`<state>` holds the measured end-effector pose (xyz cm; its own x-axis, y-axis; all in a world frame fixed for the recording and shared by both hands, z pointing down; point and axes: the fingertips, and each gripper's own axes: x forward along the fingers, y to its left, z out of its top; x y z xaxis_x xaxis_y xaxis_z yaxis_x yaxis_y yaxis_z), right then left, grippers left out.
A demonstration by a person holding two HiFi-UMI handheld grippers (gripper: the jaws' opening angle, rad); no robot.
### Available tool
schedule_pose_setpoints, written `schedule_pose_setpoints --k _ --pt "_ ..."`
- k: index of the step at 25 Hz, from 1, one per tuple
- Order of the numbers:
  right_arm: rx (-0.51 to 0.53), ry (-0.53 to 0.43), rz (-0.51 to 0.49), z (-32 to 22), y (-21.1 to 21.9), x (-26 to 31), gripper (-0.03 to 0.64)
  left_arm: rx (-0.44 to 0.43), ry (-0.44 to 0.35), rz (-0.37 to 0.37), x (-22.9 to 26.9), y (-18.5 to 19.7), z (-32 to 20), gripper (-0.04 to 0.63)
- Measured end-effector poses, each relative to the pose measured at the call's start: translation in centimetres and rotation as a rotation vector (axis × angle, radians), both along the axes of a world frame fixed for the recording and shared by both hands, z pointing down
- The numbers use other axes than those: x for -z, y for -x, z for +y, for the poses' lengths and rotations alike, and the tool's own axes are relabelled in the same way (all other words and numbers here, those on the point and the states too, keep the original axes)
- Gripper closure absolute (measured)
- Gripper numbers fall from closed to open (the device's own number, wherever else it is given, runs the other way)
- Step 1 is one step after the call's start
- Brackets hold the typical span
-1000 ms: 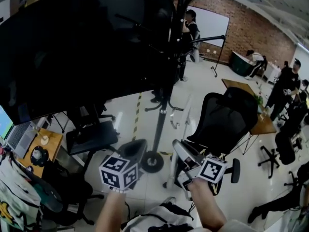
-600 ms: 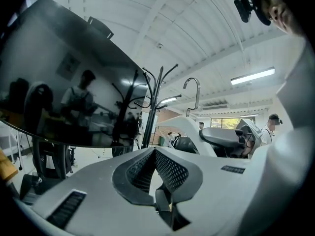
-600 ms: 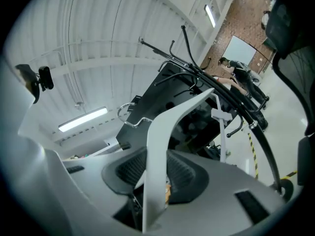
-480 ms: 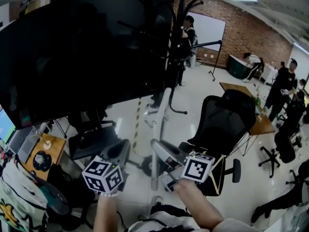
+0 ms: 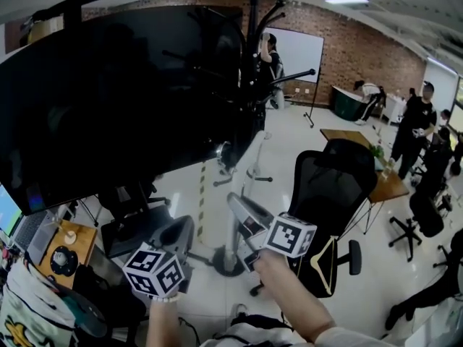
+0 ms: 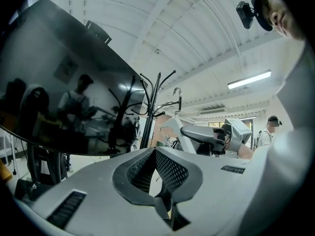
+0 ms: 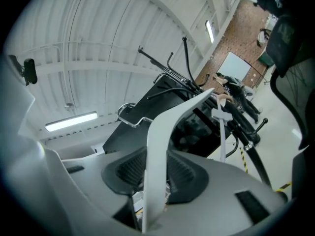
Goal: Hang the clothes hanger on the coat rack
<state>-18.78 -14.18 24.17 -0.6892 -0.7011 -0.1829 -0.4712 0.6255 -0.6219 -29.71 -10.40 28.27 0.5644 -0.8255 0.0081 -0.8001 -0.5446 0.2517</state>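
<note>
Your right hand-held gripper is clamped on the white hanger. One arm of it stands up between the pads, and its metal hook is at the top left in the right gripper view. The hook is on none of the coat rack's prongs; the hanger is up in front of the rack, below its branches.

Your left hand-held gripper sits lower and to the left. Its jaws are together with nothing between them.

Around the rack:
- A big dark screen stands just left of it, with its edge close against the branches.
- A black office chair is just right of the pole and the round base.
- A wooden worktop is behind the chair.
- Several people stand well back, by the brick wall and the whiteboard.

The rack's curved black prongs spread at the top, some reaching towards the screen and one long one to the right.
</note>
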Motion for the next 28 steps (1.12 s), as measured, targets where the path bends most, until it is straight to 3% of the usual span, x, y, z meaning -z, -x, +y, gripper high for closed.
schedule_pose_setpoints --k 5,14,28 --pt "-0.111 0.027 -0.035 -4.3 -1.5 0.1 0.468 -0.019 -0.018 -0.021 1.2 -1.0 -0.8 0.604" --pt "-0.163 0.037 -0.067 -9.7 -2.5 0.9 0.468 -0.011 -0.034 -0.07 4.0 -1.6 -4.6 0.604" --pt "-0.279 0.067 -0.096 -16.1 -5.1 -0.4 0.466 -0.016 -0.014 -0.056 3.5 -2.0 -8.4 0.604"
